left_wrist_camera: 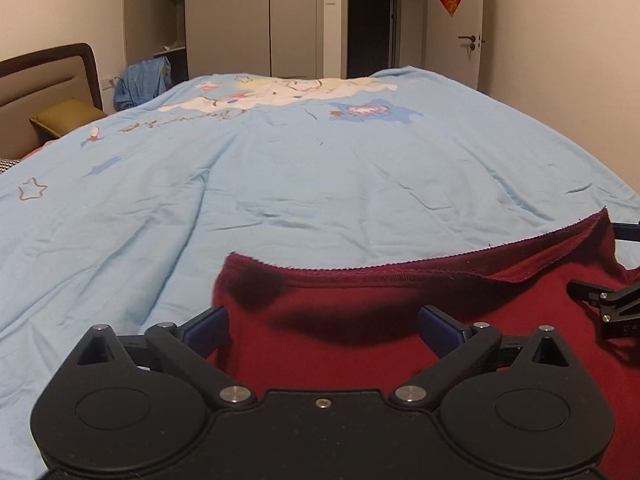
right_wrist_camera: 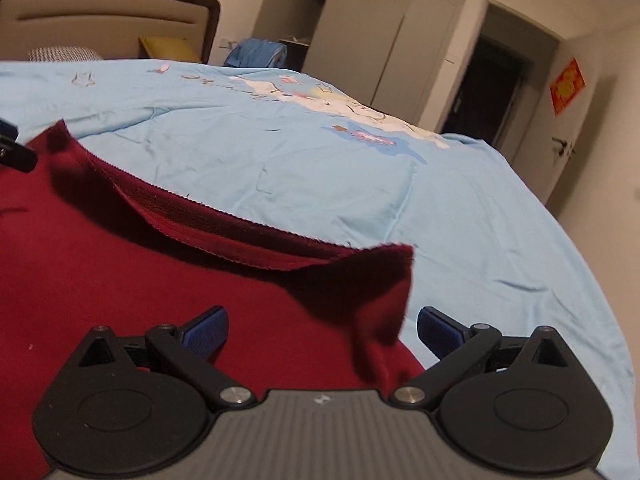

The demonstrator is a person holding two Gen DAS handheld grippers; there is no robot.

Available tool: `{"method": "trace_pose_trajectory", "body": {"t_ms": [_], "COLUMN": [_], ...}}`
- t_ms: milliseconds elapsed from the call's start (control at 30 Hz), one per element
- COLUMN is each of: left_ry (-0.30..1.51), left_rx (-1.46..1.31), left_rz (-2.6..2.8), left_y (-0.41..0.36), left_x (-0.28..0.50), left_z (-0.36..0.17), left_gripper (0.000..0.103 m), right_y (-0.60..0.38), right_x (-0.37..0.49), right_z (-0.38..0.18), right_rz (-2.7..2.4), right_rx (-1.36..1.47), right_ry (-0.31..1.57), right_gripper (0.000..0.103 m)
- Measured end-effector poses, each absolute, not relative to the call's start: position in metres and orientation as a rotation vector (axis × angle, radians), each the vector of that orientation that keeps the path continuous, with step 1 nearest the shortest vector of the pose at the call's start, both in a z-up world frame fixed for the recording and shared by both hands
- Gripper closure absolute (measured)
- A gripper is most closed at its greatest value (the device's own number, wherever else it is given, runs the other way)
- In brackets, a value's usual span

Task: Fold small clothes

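Note:
A dark red garment [left_wrist_camera: 360, 320] lies on the light blue bed cover [left_wrist_camera: 280, 184], its ribbed hem towards the far side. My left gripper [left_wrist_camera: 322, 330] stands open over the garment's left part, blue pads wide apart, nothing pinched. In the right wrist view the same red garment [right_wrist_camera: 120, 264] has a corner flap [right_wrist_camera: 372, 292] standing up loose between the pads of my right gripper [right_wrist_camera: 322, 330], which is open; the pads do not press on it. The right gripper [left_wrist_camera: 612, 300] shows at the left wrist view's right edge, the left gripper [right_wrist_camera: 12, 148] at the other view's left edge.
The blue bed cover [right_wrist_camera: 360, 168] spreads far ahead with cartoon prints. A headboard [left_wrist_camera: 48, 76] and olive pillow [left_wrist_camera: 64, 118] are at the left. Beyond the bed stand wardrobe doors [left_wrist_camera: 248, 16], a dark doorway [left_wrist_camera: 370, 24] and a white door [left_wrist_camera: 460, 28].

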State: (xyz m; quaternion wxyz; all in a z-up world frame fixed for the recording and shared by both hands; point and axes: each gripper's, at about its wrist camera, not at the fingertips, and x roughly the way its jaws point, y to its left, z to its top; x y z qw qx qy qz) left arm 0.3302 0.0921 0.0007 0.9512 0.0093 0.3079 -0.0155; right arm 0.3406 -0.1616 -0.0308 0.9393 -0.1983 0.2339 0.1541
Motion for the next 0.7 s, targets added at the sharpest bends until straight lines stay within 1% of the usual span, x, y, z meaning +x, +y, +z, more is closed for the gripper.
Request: {"method": "trace_pose_trajectory", "body": {"t_ms": [233,433,567,700], "left_ry": [0.633,0.663,0.633,0.629], "left_rx": [-0.080,-0.247,-0.228,-0.214], "left_rz": [0.092,0.185,0.192,0.196], "left_y": [0.115,0.147,0.143,0.141], "left_x": [0.376,0.390,0.389,0.391], "left_z": [-0.012,-0.039,-0.047,-0.051], "left_gripper": [0.003,0.001,0.001,0.001], "right_y": [-0.152,-0.153,-0.158,-0.171], "right_x": [0.379,0.403,0.410,0.423], "right_z": [-0.037,-0.046,-0.056,-0.062], "right_rz": [0.208,0.193,0.203,0.245], "right_rx": [-0.398,-0.376,-0.344,-0.253], "right_ry": [0.438,0.422,0.441,0.493], "right_gripper": [0.000,0.000,0.000,0.000]}}
